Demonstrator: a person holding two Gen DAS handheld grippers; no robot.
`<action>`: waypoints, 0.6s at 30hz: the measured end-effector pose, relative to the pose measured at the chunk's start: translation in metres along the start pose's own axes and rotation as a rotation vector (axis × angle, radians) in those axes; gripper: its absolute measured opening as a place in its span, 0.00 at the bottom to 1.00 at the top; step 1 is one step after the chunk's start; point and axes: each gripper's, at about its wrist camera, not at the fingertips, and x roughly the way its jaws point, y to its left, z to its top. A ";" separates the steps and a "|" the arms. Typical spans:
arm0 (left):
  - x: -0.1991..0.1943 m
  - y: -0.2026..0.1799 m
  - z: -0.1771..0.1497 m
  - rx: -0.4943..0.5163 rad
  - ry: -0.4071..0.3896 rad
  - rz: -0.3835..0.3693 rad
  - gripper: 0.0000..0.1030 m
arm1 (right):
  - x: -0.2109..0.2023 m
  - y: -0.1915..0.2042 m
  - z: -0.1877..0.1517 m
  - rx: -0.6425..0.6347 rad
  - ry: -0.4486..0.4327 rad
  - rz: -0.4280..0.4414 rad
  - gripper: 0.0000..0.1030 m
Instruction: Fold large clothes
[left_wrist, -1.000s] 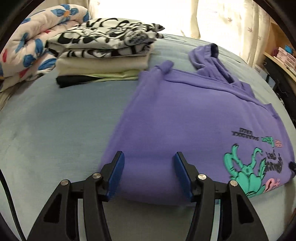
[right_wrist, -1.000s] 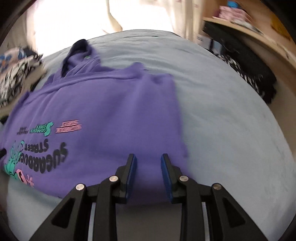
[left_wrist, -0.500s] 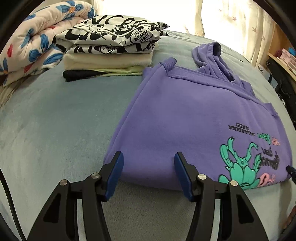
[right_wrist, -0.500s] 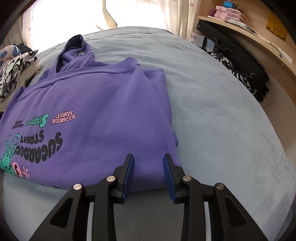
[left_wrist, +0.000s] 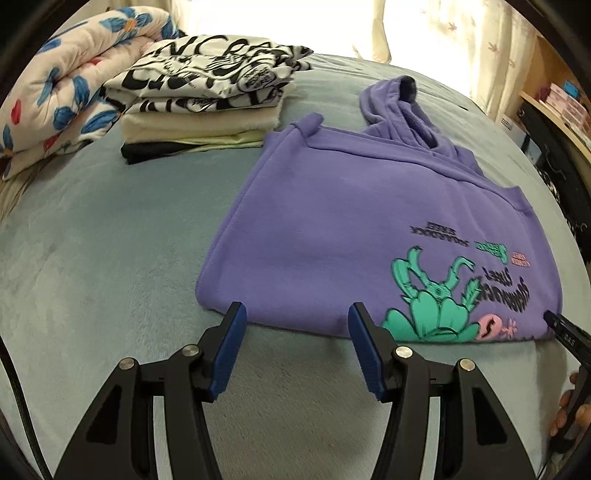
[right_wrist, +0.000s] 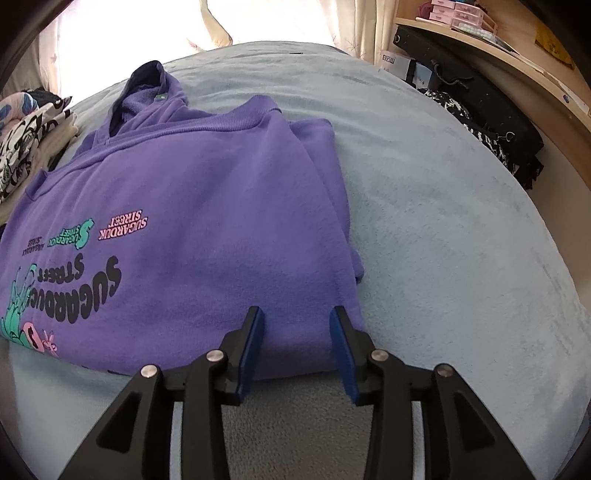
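- Right gripper (right_wrist: 297, 321) first: its blue pads are spreading apart as we speak, narrower a second ago, now moderately wide. The near fold of the purple hoodie (right_wrist: 207, 221) sits between them, but the pads no longer pinch it — that looks like a release.
- Left gripper (left_wrist: 295, 317): jaws stand wide with nothing in them, same width as a second ago. It has lifted and backed off; the hoodie's near edge, between the tips a second ago, now lies just beyond them at twelve o'clock.
- In the left view, the right gripper's black tip (left_wrist: 565, 328) pokes in at three o'clock, at the hoodie's near right corner.
- The hoodie lies folded on the blue bed cover (left_wrist: 92, 258), hood (left_wrist: 391, 99) at the far end, printed side up with the green creature and lettering, bottom half doubled over.
- My read: both hands are letting go, so this fold has been laid down and looks neat. What remains is probably a last fold or moving it away.
- Out at ten o'clock in the left view waits a stack of folded clothes (left_wrist: 207, 99), black-and-white print on top, beside a flowered quilt (left_wrist: 62, 92). That stack is the likely destination.
- At two o'clock in the right view, a wooden shelf (right_wrist: 491, 44) and dark bags — not in play.
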 end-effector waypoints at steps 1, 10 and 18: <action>-0.002 -0.002 0.000 0.006 0.000 -0.004 0.54 | 0.000 0.001 0.001 -0.005 0.004 -0.004 0.38; -0.028 -0.027 0.029 0.105 -0.038 -0.011 0.54 | 0.004 0.002 0.016 -0.035 0.120 0.011 0.39; -0.053 -0.048 0.105 0.259 -0.069 -0.017 0.55 | -0.013 0.008 0.055 -0.120 0.204 0.041 0.40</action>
